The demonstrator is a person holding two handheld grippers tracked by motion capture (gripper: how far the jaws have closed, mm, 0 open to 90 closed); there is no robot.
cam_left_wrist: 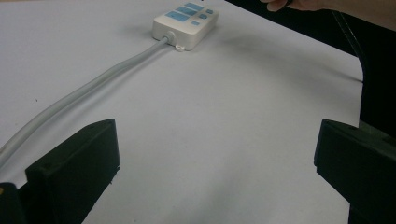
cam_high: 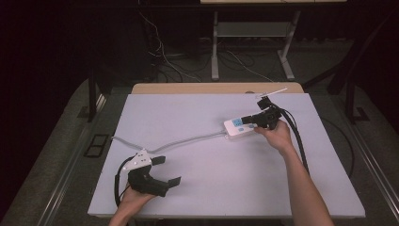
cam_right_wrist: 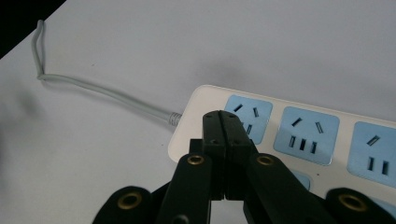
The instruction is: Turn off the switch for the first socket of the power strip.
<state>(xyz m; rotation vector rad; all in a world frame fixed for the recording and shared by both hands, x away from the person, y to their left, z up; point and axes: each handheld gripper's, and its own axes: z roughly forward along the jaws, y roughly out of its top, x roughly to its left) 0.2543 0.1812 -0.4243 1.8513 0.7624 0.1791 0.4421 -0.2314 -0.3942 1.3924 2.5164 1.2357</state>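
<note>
A white power strip (cam_high: 239, 127) with blue socket faces lies right of centre on the pale tabletop. Its grey cord (cam_high: 188, 139) runs left toward the table's left edge. My right gripper (cam_high: 254, 123) is shut, its tips just over the near end of the power strip (cam_right_wrist: 299, 140); the right gripper (cam_right_wrist: 226, 122) holds nothing that I can see. Whether the tips touch the strip I cannot tell. My left gripper (cam_high: 170, 170) rests open at the front left, nothing between its jaws. In the left gripper view the power strip (cam_left_wrist: 186, 22) lies far ahead, the cord (cam_left_wrist: 84, 93) passing the left jaw.
The white table sheet (cam_high: 211, 188) has a wooden edge at the back (cam_high: 216, 88). Black cables (cam_high: 296, 136) trail from the right gripper along the person's forearm. A desk frame and floor wires (cam_high: 221, 56) stand beyond the table.
</note>
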